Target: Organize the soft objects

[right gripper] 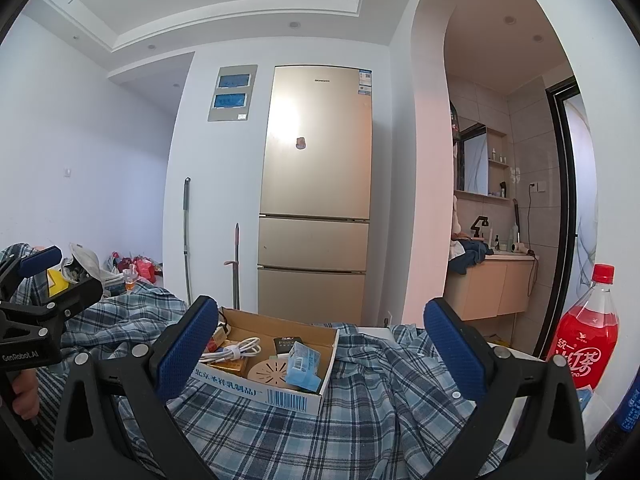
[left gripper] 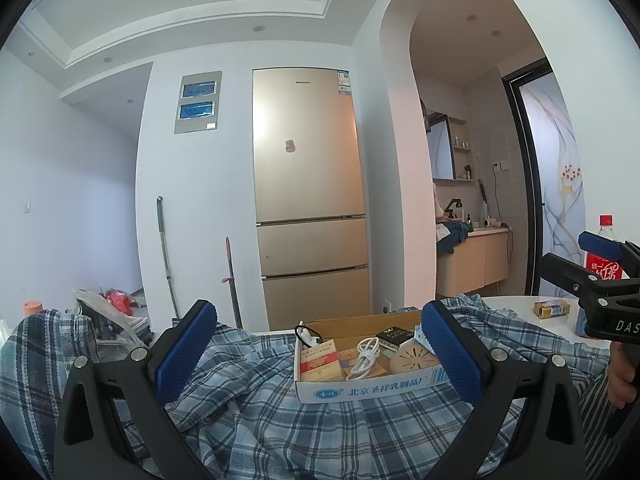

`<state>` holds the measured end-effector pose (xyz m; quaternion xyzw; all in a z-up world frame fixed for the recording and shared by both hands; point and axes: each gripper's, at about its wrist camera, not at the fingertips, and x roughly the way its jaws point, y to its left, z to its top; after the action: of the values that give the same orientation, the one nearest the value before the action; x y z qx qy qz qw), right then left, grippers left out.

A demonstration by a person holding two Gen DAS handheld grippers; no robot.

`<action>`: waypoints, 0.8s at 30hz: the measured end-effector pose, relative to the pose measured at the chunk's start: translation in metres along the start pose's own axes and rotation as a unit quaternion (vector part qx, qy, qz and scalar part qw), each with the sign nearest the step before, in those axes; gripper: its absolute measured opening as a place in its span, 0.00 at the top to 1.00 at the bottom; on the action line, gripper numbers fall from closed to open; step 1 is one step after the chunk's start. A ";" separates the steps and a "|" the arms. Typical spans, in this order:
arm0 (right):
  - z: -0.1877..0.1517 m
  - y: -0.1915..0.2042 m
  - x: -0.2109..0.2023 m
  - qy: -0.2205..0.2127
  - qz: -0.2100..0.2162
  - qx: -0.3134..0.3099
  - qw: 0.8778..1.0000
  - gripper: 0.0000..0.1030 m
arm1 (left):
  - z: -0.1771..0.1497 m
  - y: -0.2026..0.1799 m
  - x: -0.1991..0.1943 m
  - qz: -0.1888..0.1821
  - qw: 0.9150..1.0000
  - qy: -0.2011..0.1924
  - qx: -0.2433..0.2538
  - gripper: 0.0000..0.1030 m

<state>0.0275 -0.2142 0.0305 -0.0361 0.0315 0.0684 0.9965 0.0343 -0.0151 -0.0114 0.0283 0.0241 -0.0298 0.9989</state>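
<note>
A blue and white plaid shirt (left gripper: pixel 320 428) lies crumpled over the white table, also seen in the right wrist view as the plaid shirt (right gripper: pixel 360 412). My left gripper (left gripper: pixel 320 352) hovers just above it, wide open, nothing between its blue pads. My right gripper (right gripper: pixel 320 348) is also wide open above the cloth, empty. The right gripper (left gripper: pixel 600 280) shows at the right edge of the left wrist view, and the left gripper (right gripper: pixel 36 292) shows at the left edge of the right wrist view, each held by a hand.
An open cardboard box (left gripper: pixel 360 390) with cables and small packs sits on the shirt, seen also as the box (right gripper: pixel 280 394). A red drink bottle (right gripper: pixel 588 340) and a small gold pack (left gripper: pixel 552 309) stand at the right. A fridge (left gripper: pixel 308 200) stands behind.
</note>
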 end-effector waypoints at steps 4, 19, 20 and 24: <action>0.000 0.000 0.000 0.000 0.000 0.000 1.000 0.00 | 0.000 0.000 -0.001 0.001 1.000 -0.002 0.003 0.00; 0.000 -0.001 0.001 0.001 -0.001 -0.001 1.000 0.00 | 0.000 0.000 -0.002 0.002 1.000 0.000 0.002 0.00; 0.000 0.000 0.001 0.001 -0.001 0.000 1.000 0.00 | 0.000 0.000 -0.002 0.002 1.000 0.000 0.001 0.00; 0.000 -0.001 0.001 0.001 -0.001 -0.001 1.000 0.00 | 0.000 0.003 -0.001 0.001 1.000 0.004 -0.001 0.00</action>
<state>0.0282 -0.2146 0.0306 -0.0369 0.0322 0.0677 0.9965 0.0340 -0.0122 -0.0112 0.0270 0.0280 -0.0286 0.9988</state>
